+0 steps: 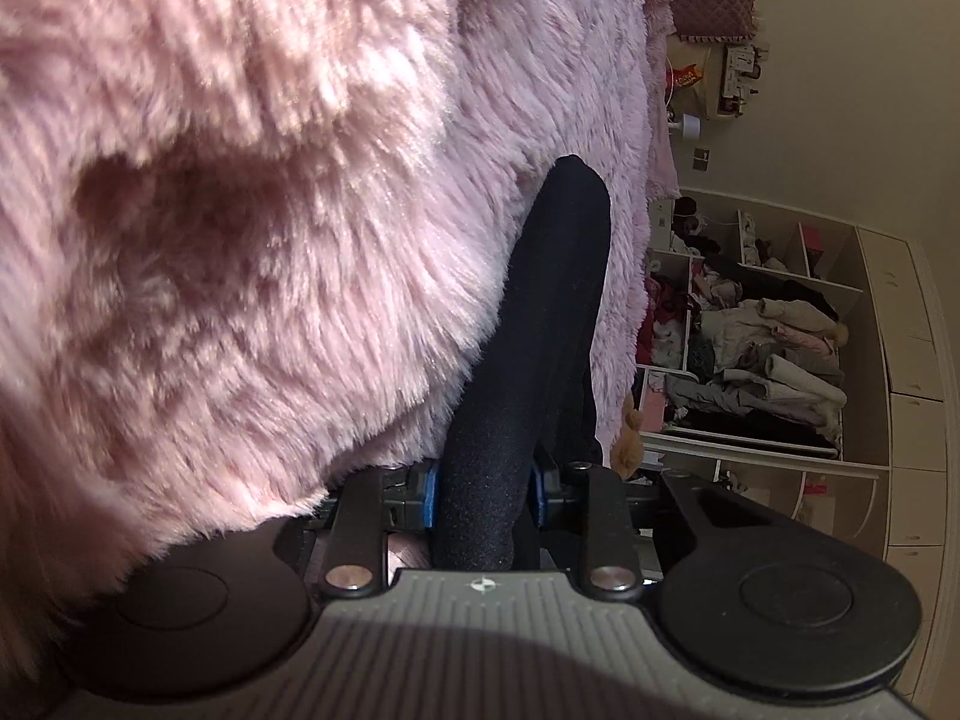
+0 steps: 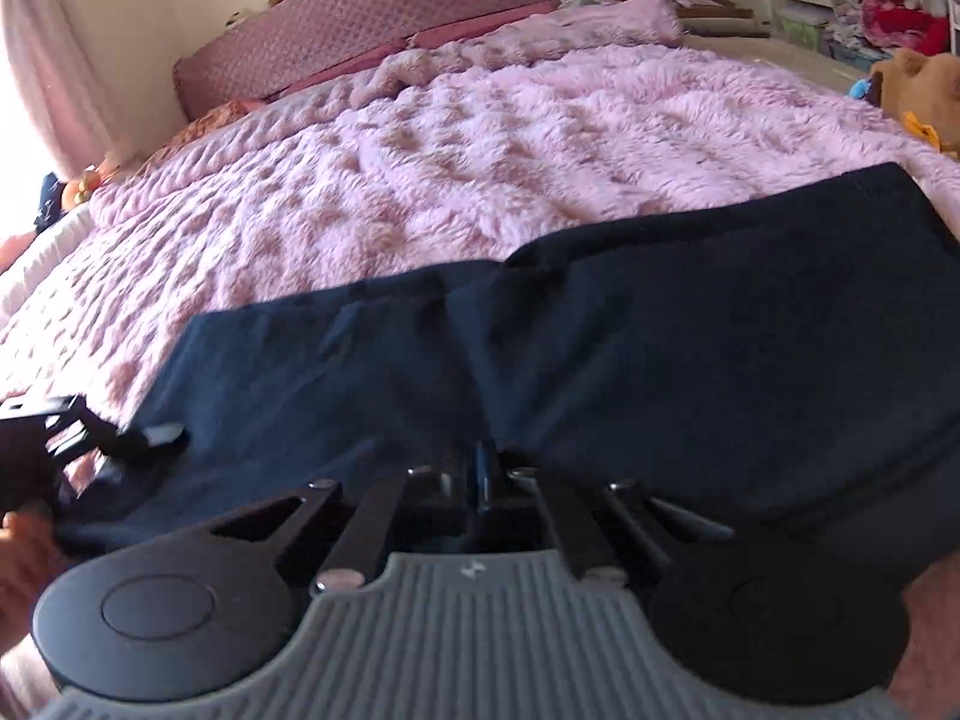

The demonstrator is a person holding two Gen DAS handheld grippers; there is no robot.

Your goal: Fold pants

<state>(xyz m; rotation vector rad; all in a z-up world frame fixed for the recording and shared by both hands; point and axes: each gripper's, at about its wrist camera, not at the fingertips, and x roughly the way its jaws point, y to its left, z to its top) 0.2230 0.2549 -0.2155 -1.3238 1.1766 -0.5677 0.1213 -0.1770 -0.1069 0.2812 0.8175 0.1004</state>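
The dark pants [image 2: 600, 348] lie on the fluffy pink blanket [image 2: 480, 150]. The left gripper [image 1: 483, 486] pinches a fold of them tight. The right gripper [image 2: 483, 468] squeezes their near edge.

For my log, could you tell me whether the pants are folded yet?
Partly: the pants lie doubled on the blanket, layered edges showing.

— Where do the pants [image 2: 600, 348] lie?
— On the blanket [image 2: 450, 150], near its front edge, pillows [image 2: 360, 30] behind.
— And the grippers?
— Right gripper [image 2: 483, 468] at the front hem; left gripper [image 2: 144, 438] at their left.
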